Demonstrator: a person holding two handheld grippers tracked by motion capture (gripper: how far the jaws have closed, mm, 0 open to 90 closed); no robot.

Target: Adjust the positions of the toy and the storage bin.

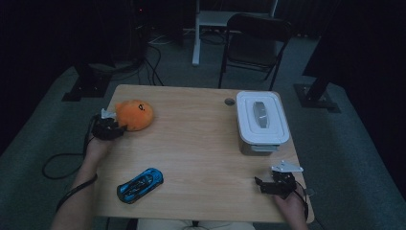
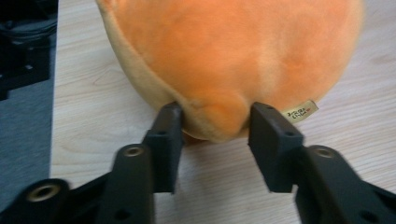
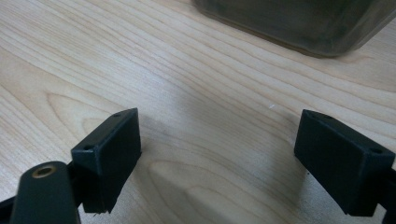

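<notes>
From the high view, we have our left gripper (image 1: 111,127) at the table's (image 1: 201,143) left edge, its jaws against the near side of the orange plush toy (image 1: 135,114), which sits near the far left corner. Our right gripper (image 1: 275,184) hangs low over the near right corner, just short of the white lidded container (image 1: 261,121); it seems parked there so it stays out of the way while the left does the work. A blue toy car (image 1: 140,185) lies at the near edge, well apart from both.

In the left gripper view, our pads (image 2: 164,144) pinch a soft bulge at the bottom of the plush toy (image 2: 233,60), low near the tabletop. The fabric puckers between them, so we judge the jaws are closed on the toy; taking a low fold probably gives a firmer hold on something this round. A small label (image 2: 301,110) sticks out beside the right pad.

In the right gripper view, our jaws stand wide apart over bare wood, holding nothing, with the container's (image 3: 299,23) lower wall ahead.
</notes>
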